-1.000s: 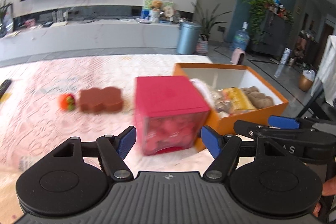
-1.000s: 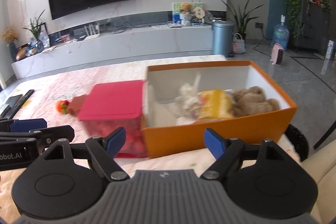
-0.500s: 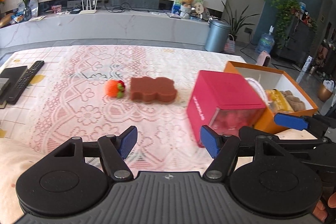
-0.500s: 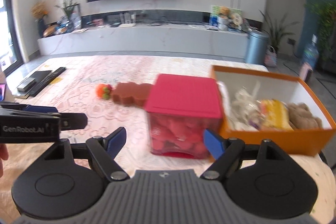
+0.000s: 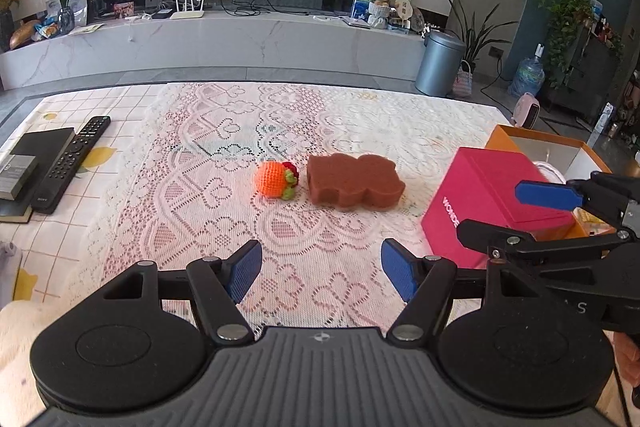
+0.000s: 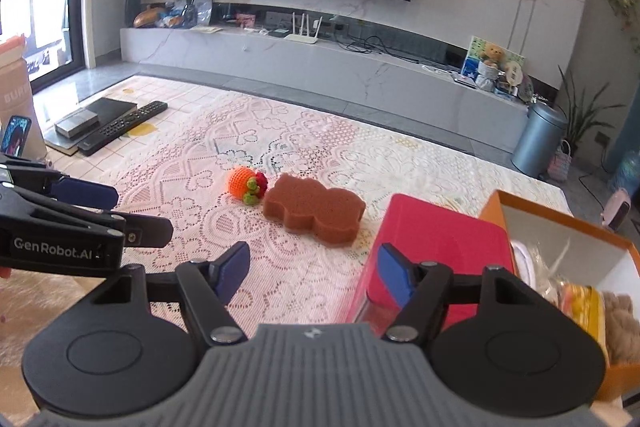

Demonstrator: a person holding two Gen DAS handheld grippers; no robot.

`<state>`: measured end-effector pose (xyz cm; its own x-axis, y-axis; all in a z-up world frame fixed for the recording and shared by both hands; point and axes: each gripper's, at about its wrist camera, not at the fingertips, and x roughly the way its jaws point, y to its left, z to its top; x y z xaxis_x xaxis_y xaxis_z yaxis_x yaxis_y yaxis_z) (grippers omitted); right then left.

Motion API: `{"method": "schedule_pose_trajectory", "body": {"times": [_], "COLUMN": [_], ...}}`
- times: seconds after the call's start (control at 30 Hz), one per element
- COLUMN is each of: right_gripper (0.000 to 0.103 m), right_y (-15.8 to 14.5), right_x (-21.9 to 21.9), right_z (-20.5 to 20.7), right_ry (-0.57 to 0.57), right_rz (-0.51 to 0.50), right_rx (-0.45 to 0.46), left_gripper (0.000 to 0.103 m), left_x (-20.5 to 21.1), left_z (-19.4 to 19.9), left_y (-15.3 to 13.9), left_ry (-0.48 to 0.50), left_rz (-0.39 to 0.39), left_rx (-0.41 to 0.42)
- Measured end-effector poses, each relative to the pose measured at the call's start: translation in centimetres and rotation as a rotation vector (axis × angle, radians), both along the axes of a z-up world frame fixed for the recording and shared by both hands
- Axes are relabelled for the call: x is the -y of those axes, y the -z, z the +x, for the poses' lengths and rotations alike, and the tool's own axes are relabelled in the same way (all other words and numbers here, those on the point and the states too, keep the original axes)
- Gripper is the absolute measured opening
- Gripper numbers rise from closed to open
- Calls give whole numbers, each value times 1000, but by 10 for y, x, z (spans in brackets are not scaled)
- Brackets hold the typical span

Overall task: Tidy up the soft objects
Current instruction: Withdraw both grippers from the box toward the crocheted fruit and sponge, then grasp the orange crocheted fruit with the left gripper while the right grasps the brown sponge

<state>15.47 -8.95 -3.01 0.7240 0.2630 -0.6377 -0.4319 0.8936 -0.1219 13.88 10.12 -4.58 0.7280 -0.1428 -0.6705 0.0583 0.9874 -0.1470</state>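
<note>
- Cloth (image 5: 328, 115): white lace, floral openwork over pink; left of it, a white grid sheet with yellow lemons.
- Ball (image 5: 273, 179): orange crochet, red and green bits on the side facing the sponge.
- Sponge (image 5: 354, 181): brown, just right of the ball.
- Box (image 5: 492, 187): pink-red, white lettering, right of the sponge.
- Carton (image 6: 568, 227): orange outside, white inside, beyond the box.
- Remote (image 5: 74, 163): black, far left of the ball.
- Gripper pads (image 5: 244, 269): blue on black.

The orange ball (image 5: 272, 179) was crocheted yarn, the brown block (image 5: 354, 183) porous matt sponge. The tablecloth (image 5: 224, 147) was openwork lace (over printed cloth). The pink box (image 5: 492, 187) looked like matt card.
</note>
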Motion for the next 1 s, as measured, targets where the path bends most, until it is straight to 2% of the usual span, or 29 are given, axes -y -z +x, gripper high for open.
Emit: {"method": "schedule_pose_trajectory", "body": {"times": [0.37,0.57,0.87,0.97,1.0], "right_gripper": [62,63,70,76,81], "right_y": [11,19,51,59,61], "right_x": [-27,-41,-68,-77,-79], "right_z": [72,116,165,180,184], "right_ry": [-81,-140,-273,-296,-301], "right_rz": [-80,-146,-304,-326,-339], "right_rx": [-129,-219,-358,-425,-436], "left_gripper": [80,80,78,78,78], "left_x": [-31,-29,-22,-22,-23], "left_z": [56,102,154,168,171], "left_y": [16,35,67,75,77], "left_ry": [72,146,203,197,196], "left_rz": [-27,52,135,139,137], "left_rx": [-51,-84,-134,-152,-158]}}
